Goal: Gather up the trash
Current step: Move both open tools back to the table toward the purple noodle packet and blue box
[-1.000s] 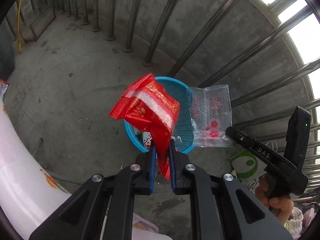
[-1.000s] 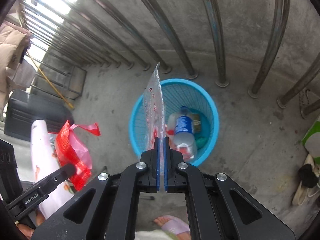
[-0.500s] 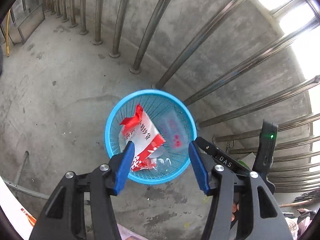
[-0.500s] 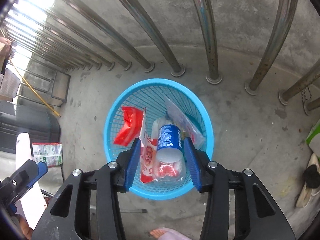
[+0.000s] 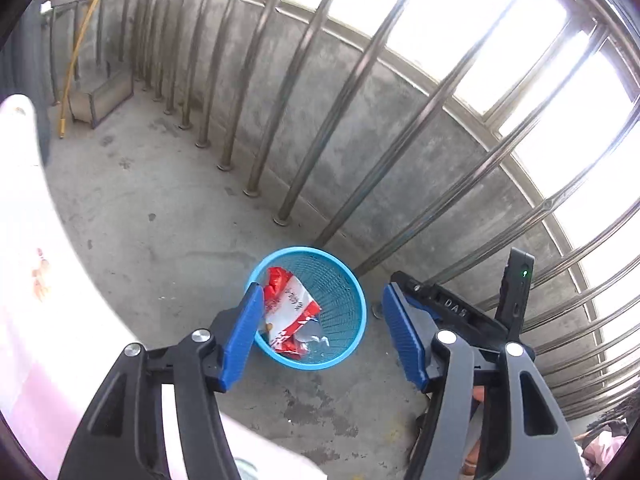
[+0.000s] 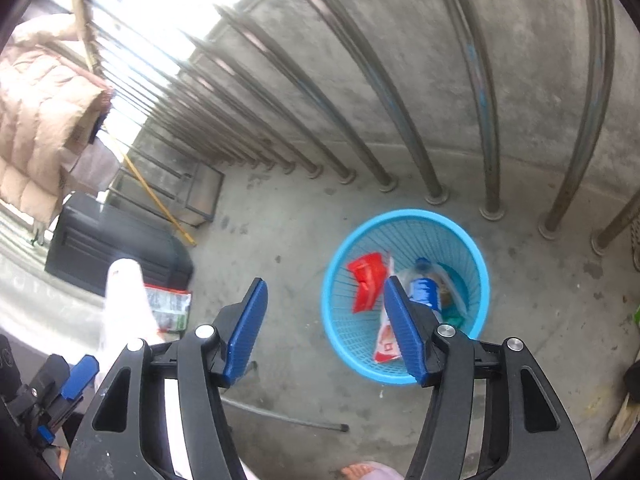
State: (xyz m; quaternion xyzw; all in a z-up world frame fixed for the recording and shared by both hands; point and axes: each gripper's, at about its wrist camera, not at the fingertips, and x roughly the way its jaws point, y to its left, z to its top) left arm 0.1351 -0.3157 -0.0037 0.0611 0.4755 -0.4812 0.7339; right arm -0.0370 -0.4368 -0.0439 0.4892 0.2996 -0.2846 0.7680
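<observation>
A concrete balcony floor [image 5: 168,208] runs along steel railing bars [image 5: 280,128]. My left gripper [image 5: 324,332] and right gripper [image 6: 326,328] both gape wide, holding nothing. The red snack wrapper [image 5: 290,308] and plastic bottle [image 6: 424,290] lie inside the blue mesh wastebasket [image 6: 478,276].

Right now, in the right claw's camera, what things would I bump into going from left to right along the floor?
Puffy pink jacket → black box → green-and-red packet on the floor → blue trash basket → metal railing post.
</observation>
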